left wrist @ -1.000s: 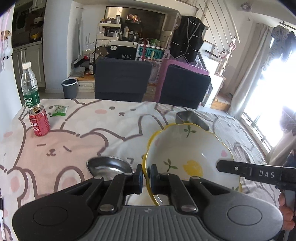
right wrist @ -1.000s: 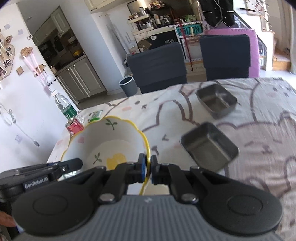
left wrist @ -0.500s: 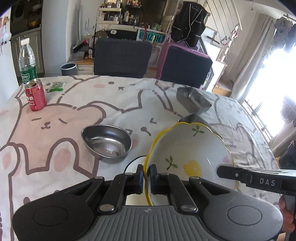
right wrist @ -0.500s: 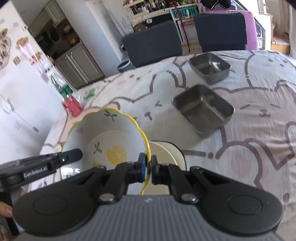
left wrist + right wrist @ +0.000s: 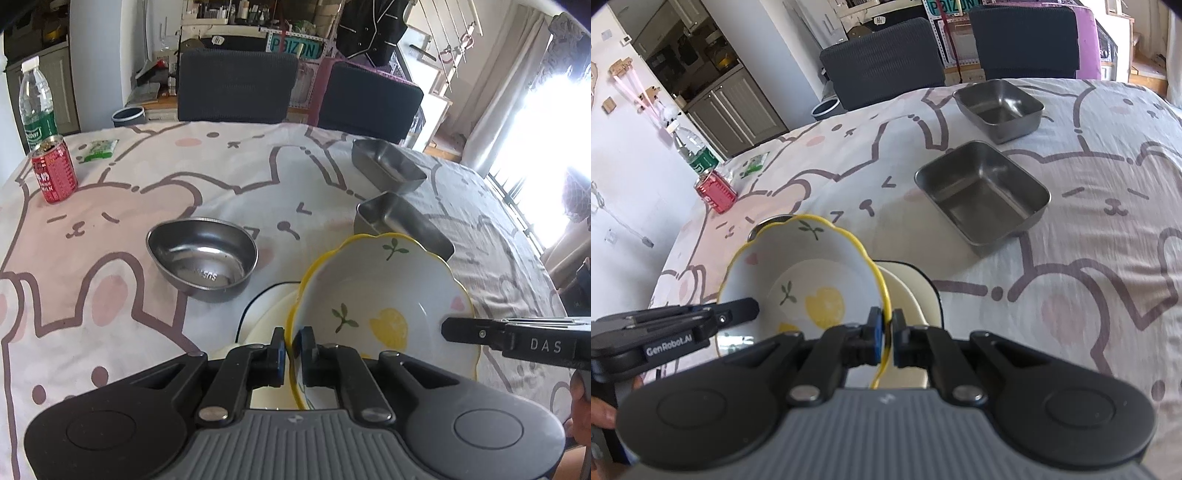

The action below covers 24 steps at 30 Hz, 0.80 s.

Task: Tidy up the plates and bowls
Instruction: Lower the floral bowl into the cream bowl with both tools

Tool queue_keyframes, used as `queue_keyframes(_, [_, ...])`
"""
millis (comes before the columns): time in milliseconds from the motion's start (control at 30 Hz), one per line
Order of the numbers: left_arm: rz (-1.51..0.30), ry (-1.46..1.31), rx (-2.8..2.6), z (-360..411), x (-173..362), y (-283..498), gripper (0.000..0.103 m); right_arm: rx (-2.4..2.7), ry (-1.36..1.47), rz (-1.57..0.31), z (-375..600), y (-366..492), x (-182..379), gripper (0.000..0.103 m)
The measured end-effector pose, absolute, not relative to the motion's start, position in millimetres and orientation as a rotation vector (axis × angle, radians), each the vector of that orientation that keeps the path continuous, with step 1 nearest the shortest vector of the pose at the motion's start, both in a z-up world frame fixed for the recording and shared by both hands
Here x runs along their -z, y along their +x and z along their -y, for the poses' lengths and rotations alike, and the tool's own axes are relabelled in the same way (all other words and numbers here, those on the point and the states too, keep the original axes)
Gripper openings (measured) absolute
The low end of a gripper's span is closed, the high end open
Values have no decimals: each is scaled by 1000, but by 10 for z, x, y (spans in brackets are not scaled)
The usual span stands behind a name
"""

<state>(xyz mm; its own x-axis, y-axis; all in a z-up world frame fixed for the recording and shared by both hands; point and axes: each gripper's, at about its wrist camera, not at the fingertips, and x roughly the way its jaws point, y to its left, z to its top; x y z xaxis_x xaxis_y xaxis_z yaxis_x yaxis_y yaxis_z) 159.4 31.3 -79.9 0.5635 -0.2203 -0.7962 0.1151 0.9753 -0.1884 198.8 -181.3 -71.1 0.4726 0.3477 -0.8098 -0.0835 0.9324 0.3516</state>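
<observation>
Both my grippers tilt steeply down, my left gripper (image 5: 293, 349) and my right gripper (image 5: 885, 341) each clamped on opposite rims of the yellow-edged ceramic bowl (image 5: 384, 295), held just above a cream plate (image 5: 912, 299). Around it on the bunny-print tablecloth (image 5: 110, 280) sit an oval steel bowl (image 5: 201, 254), two rectangular steel trays (image 5: 982, 195) and a red can (image 5: 53, 173), with dark chairs (image 5: 236, 88) beyond.

Left gripper (image 5: 293, 347) pinches floral bowl (image 5: 384, 295) rim.
</observation>
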Motion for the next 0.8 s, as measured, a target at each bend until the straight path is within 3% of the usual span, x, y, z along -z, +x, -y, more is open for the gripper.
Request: queue_keyframes(800, [-1050,-55,211,-259,1047,1602,10,-274,176,-1129,1722,2034,868,7])
